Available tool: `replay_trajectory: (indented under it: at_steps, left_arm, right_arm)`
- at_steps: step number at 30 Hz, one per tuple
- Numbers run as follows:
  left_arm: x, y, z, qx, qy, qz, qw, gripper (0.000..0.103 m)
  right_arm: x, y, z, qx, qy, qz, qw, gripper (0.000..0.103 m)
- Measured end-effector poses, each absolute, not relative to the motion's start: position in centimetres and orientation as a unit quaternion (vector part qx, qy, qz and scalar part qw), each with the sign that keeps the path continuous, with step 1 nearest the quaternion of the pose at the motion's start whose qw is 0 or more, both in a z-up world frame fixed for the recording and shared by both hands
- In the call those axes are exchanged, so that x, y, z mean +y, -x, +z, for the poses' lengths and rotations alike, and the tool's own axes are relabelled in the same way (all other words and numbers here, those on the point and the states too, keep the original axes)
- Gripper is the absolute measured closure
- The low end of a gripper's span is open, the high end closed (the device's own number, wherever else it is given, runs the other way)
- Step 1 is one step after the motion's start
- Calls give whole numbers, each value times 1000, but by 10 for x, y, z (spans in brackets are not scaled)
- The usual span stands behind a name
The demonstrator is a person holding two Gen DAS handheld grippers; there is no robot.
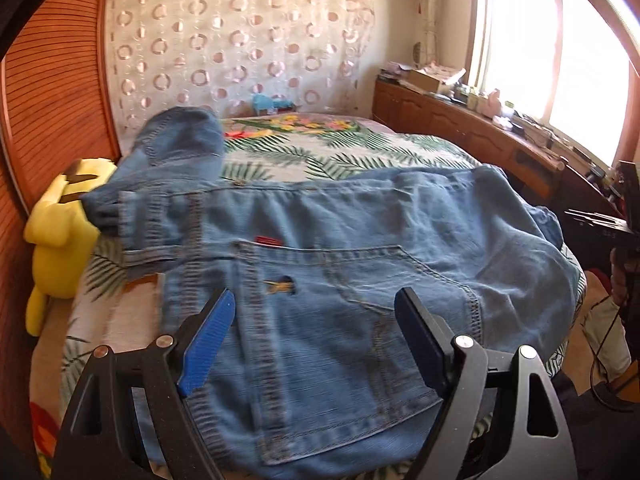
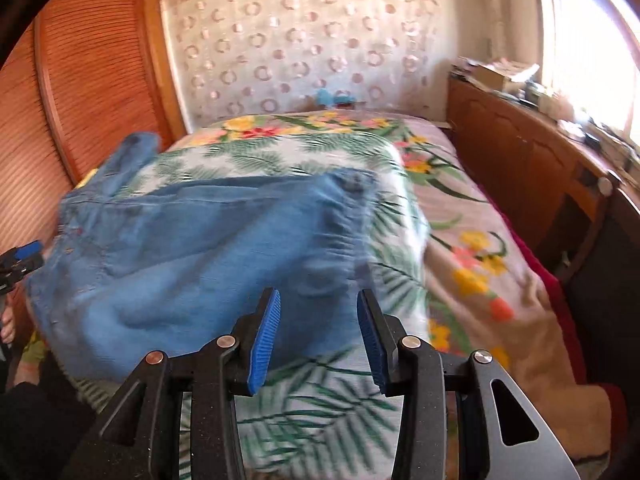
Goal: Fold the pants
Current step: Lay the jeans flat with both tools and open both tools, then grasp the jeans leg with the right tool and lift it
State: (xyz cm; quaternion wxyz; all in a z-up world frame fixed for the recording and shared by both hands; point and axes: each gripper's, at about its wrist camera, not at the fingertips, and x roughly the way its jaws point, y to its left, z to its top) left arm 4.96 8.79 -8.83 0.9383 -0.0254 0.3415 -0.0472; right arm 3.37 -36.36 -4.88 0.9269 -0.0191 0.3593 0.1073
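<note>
Light blue denim pants (image 1: 340,264) lie across the near end of the bed, back pocket and waistband up, a leg bunched at the far left. My left gripper (image 1: 316,300) is open and empty, hovering just above the pocket area. In the right wrist view the pants (image 2: 192,256) lie to the left and ahead, blurred. My right gripper (image 2: 318,300) is open and empty above their near right edge. The left gripper (image 2: 22,260) shows at the left edge of that view, and the right gripper (image 1: 624,216) at the right edge of the left wrist view.
The bed has a floral and palm-leaf cover (image 2: 460,240). A yellow plush toy (image 1: 60,232) leans by the wooden slatted wardrobe (image 1: 52,92) on the left. A wooden sideboard (image 1: 460,120) with clutter runs under the window on the right. A small blue toy (image 1: 268,104) sits at the bed's far end.
</note>
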Motion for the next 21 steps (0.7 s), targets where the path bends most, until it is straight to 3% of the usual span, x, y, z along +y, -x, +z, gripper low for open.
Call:
replay_trajectory:
  at_steps: [10,11,12,13,16,21]
  left_arm:
    - [74,-55,-114,370,19,-56,927,20]
    - [73,-54,-114,370,18,-56,927,20]
    - [73,-52,-113,369,17,-56,928,20]
    - [73,-52,-113,369,17,-56,928,20]
    - [75,-49,-110,368,23,-57,928,20]
    - [80,-39,-96,355,34,-53,933,20]
  right_arm:
    - [-376,-63,-76,401,-43,100,909,54]
    - [-375,-65,-78,405,-44,97,908,58]
    - [-377,-67,-79,403,-46,99,909,79]
    - [-376,-67,-77,400,-46,103,910,86]
    - [-378,-58,-58,365,-38,107,924,96]
    - [-366,-44,-4,305,-22,136,942,97]
